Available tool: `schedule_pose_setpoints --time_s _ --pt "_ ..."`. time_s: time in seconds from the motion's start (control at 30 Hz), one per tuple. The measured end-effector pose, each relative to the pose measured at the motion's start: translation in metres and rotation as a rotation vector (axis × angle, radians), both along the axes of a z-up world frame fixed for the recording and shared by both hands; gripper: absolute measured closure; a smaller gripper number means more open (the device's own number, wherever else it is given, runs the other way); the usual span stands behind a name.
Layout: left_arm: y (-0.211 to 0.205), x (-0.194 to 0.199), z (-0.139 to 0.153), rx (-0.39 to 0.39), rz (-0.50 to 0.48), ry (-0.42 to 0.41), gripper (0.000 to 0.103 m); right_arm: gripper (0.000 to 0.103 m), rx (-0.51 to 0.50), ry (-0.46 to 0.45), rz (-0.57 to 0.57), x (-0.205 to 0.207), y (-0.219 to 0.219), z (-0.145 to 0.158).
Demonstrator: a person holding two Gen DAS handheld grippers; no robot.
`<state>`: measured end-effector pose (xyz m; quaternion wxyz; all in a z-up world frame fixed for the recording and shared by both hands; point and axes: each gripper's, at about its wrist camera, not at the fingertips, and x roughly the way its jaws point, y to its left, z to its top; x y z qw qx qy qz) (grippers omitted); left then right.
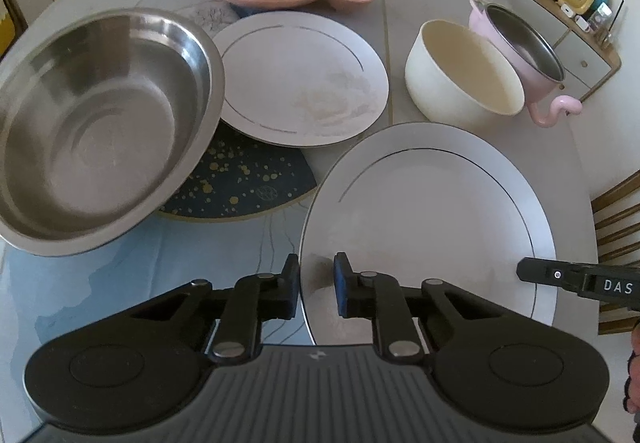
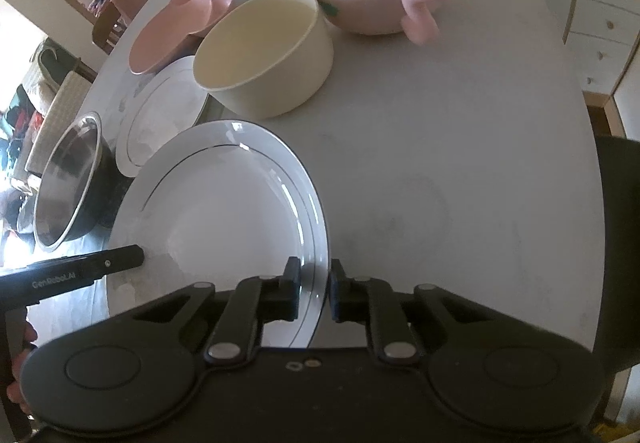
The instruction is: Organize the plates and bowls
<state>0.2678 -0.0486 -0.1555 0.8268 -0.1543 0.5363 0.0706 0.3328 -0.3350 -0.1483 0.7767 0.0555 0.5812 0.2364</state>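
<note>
Left wrist view: left gripper (image 1: 317,285) narrow, fingers straddling near rim of white plate (image 1: 432,219) at lower centre; contact hard to judge. Steel bowl (image 1: 100,123) at left hides part of dark speckled mat (image 1: 240,179). Second white plate (image 1: 300,77) centre, cream bowl (image 1: 464,71) right (pink pot (image 1: 524,43) behind it).

Right wrist view: right gripper (image 2: 314,291) narrow, straddling plate (image 2: 224,211) right rim; grip unclear. Cream bowl (image 2: 264,51) overlaps second plate (image 2: 164,111).

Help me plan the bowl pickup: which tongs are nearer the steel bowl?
Left. The left tongs straddle the near plate at its edge facing the steel bowl; the right tongs straddle the plate's opposite edge.
</note>
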Motion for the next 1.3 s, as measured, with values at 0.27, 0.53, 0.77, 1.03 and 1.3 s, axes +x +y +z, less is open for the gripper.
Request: schedule_pose_setpoints --time_s 0.27,0.53,0.77,1.03,1.3 --pt "-0.001 -0.016 0.001 -0.014 -0.027 -0.022 0.092 0.092 0.018 -0.010 -0.026 -0.025 -0.011 0.007" --pt "-0.016 -0.050 -0.001 -0.049 -0.102 -0.016 0.093 0.093 0.029 0.014 -0.069 -0.068 -0.030 0.009" --pt "-0.036 -0.090 -0.002 -0.080 -0.205 -0.007 0.093 0.093 0.041 0.040 -0.127 -0.111 -0.054 0.008" --pt "-0.052 -0.120 0.001 -0.069 -0.310 0.006 0.093 0.092 0.035 0.051 -0.183 -0.147 -0.069 0.004" --pt "-0.056 -0.130 0.003 -0.061 -0.384 -0.001 0.093 0.090 -0.016 0.017 -0.213 -0.163 -0.070 0.003"
